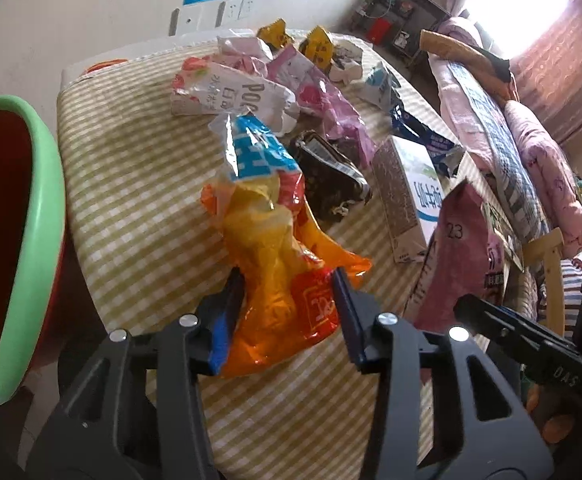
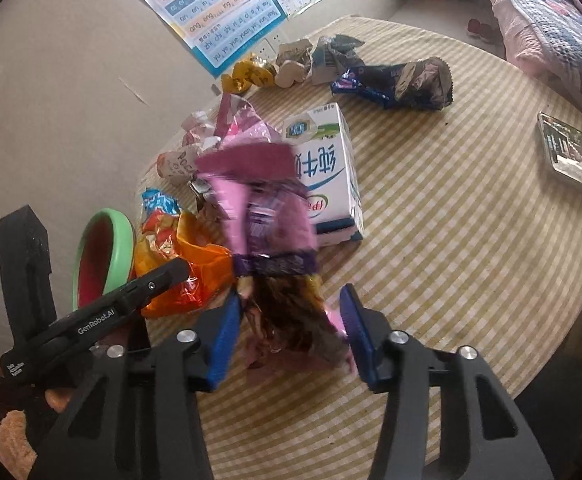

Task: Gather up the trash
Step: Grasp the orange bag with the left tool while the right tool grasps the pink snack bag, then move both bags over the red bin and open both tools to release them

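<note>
Left wrist view: the left hand-held gripper (image 1: 287, 312) points steeply down, clamped on the orange wrapper (image 1: 279, 280) lying on the counter (image 1: 131, 184); "POC" reads on the white wrapper (image 1: 231, 92) beyond. Right wrist view: the right hand-held gripper (image 2: 291, 328) seems clamped on the blurred pink wrapper (image 2: 267, 216); "GenRobot.AI" shows at its left.

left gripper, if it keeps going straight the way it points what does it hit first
The orange and yellow snack bag, already lying between the left gripper fingers; just beneath it is the checked tablecloth. Whether the pads already pinch the bag is unclear.
</note>
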A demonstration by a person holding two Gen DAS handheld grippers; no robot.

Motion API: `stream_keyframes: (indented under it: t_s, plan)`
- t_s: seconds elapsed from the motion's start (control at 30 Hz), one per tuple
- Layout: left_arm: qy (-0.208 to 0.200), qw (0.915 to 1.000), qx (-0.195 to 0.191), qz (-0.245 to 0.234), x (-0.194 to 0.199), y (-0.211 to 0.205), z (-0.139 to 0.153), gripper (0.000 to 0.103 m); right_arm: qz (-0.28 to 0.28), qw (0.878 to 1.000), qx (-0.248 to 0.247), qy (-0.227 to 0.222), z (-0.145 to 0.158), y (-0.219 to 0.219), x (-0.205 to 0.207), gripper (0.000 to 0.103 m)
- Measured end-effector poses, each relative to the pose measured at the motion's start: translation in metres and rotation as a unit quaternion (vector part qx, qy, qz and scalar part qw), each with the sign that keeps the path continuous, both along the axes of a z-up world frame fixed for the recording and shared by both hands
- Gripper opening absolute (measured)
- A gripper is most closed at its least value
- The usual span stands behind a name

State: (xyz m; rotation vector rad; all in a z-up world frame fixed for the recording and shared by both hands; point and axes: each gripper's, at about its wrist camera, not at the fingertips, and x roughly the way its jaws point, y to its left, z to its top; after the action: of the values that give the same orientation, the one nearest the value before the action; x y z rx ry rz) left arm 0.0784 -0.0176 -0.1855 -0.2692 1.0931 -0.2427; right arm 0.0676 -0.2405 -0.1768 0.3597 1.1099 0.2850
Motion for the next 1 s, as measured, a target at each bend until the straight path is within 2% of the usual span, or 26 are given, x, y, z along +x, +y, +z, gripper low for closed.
stream_keyframes:
  t_s: [0.07, 0.17, 0.43, 0.63, 1.0]
  plan:
    - [-0.008, 1.0000, -0.001, 0.005, -0.002, 0.003, 0.004, 0.040, -0.002, 1.000, 0.003, -0.006, 0.004, -0.001, -0.002, 0.033]
    - [-0.024, 0.9997, 0.003, 0.010, -0.005, 0.006, 0.012, 0.040, -0.003, 1.000, 0.006, -0.015, 0.011, 0.000, -0.004, 0.031]
    - [-0.047, 0.9987, 0.005, 0.022, -0.013, 0.017, 0.026, 0.040, 0.006, 1.000, -0.002, -0.008, 0.010, 0.009, -0.009, 0.030]
    - [-0.058, 0.9976, 0.004, 0.036, -0.020, 0.027, 0.034, 0.040, 0.012, 1.000, -0.012, -0.020, 0.022, 0.017, -0.014, 0.030]
    - [-0.088, 0.9945, 0.000, 0.056, -0.038, 0.053, 0.055, 0.040, 0.054, 0.998, -0.026, -0.037, 0.038, 0.055, -0.017, 0.030]
